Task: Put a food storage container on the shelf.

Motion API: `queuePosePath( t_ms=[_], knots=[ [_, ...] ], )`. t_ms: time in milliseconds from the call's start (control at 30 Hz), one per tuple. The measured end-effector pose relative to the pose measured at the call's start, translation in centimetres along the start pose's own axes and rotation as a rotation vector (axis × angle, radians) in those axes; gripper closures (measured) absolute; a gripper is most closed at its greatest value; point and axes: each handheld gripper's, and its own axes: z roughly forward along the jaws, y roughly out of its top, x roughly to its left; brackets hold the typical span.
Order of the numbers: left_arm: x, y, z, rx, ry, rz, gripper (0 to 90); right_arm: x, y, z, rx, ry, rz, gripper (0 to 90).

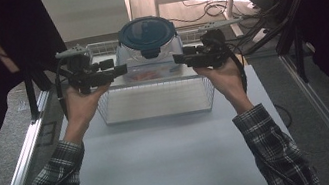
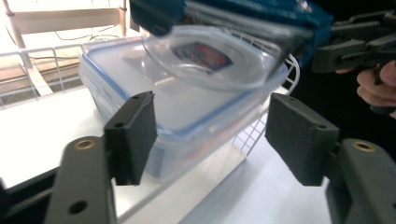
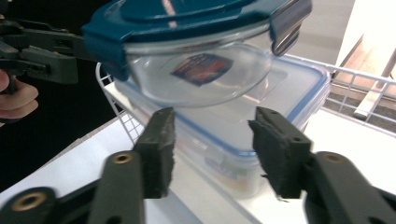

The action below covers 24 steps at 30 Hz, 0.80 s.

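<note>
A round clear glass bowl with a dark blue clip-on lid (image 1: 147, 34) sits atop a rectangular clear plastic box with a blue-rimmed lid (image 1: 151, 64) in the white wire basket (image 1: 157, 109). The left gripper (image 1: 120, 70), at the box's nine o'clock, and the right gripper (image 1: 178, 58), at three, both stand released, pads apart, nothing between them.
</note>
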Motion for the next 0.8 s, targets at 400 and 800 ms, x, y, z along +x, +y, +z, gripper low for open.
queuePosePath(
  t_ms=[400,800],
  knots=[
    [-1.7,-4.1,-0.5,0.072,-0.013,0.049,17.6,1.4,-2.5,-0.8,0.017,0.006,-0.041,22.1],
    [-3.4,-6.6,-0.9,0.094,-0.042,0.084,13.6,2.8,-5.0,-0.9,0.041,0.0,-0.095,9.9]
  ],
)
